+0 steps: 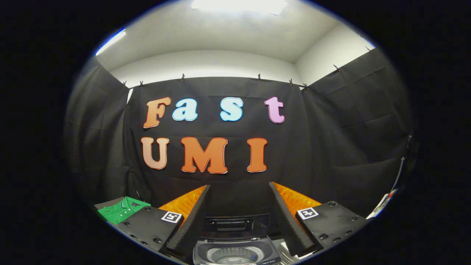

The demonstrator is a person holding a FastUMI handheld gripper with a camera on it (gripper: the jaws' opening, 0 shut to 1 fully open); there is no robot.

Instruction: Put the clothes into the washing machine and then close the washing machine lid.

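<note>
Black cloth walls enclose the booth, white ceiling w/ lit panel above; gripper held high, fingers spread wide, nothing between them; washing machine sits below, between the fingers, lid raised upright at its rear edge, drum exposed; green shirt lies folded to the left, beyond the left finger, well apart from the machine.

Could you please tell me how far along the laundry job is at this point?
Done: the washing machine has its lid raised, the drum exposed between the fingers. In hand: nothing; the gripper is open and empty. Left: the folded green polo shirt beside the washer must go in, then the lid must be closed.
</note>
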